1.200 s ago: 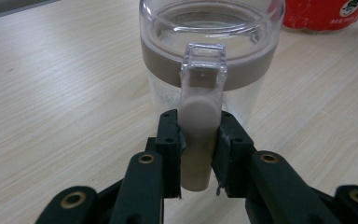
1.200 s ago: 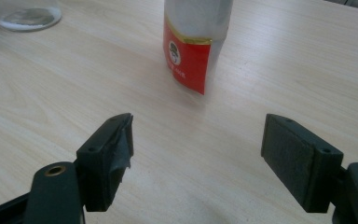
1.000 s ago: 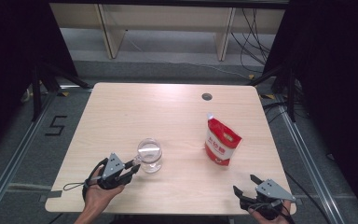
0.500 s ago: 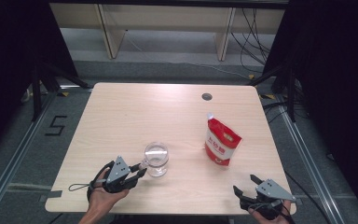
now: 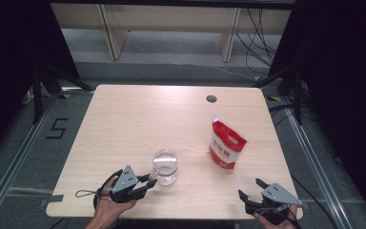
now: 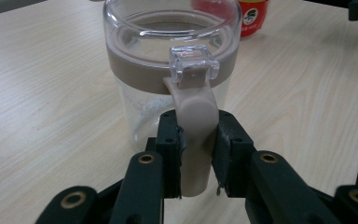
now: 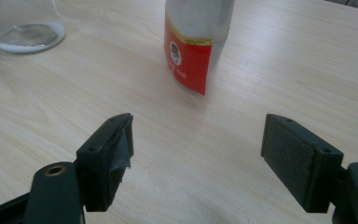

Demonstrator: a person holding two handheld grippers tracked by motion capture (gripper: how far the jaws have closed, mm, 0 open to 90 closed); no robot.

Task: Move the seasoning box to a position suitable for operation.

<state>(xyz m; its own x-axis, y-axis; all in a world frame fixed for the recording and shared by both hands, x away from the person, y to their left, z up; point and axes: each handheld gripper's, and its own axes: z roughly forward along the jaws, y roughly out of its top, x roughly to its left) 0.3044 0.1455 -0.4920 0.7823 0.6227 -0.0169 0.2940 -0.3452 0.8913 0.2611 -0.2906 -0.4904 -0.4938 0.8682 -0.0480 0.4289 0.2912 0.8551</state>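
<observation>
The left gripper (image 6: 196, 154) clamps the clear jar's (image 6: 170, 74) beige strap (image 6: 196, 140). A little white powder lies in the jar. The right gripper (image 7: 198, 154) gapes empty near the red pouch (image 7: 193, 46).

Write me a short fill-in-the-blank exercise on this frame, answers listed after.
1. The left gripper is shut on the jar's beige ____.
2. The right gripper has its jaws ____.
3. The pouch standing on the table is mostly ____ in colour.

Missing words: handle; open; red

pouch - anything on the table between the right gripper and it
Nothing visible: bare table lies between the open right gripper and the red pouch. The jar stands off to the side, its handle clamped in the left gripper.
</observation>
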